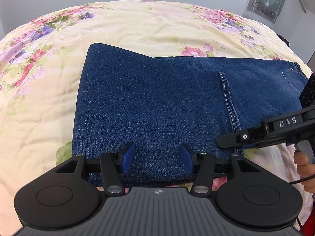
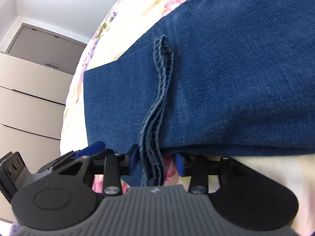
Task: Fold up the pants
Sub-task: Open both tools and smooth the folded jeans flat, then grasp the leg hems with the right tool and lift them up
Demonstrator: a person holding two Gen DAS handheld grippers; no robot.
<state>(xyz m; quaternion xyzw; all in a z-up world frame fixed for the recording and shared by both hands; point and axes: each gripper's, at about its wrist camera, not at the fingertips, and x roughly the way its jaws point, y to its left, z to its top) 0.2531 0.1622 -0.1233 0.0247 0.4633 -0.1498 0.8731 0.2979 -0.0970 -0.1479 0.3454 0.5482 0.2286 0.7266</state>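
Left wrist view: blue denim pants [image 1: 153, 102] folded over, lying flat on a floral bed cover [image 1: 137, 25]. Left gripper [image 1: 157, 160] at the near edge of the denim, blue pads spread wide apart, fabric beneath, nothing clamped. Right gripper [image 1: 226, 142] entering from the right at the stitched hem [image 1: 229, 98], held by a hand [image 1: 304, 169].

Right wrist view: right gripper [image 2: 156, 162] with pads partly apart, the dangling hem [image 2: 157, 137] between them, not visibly pinched. Pale drawers [image 2: 29, 90] on the left.
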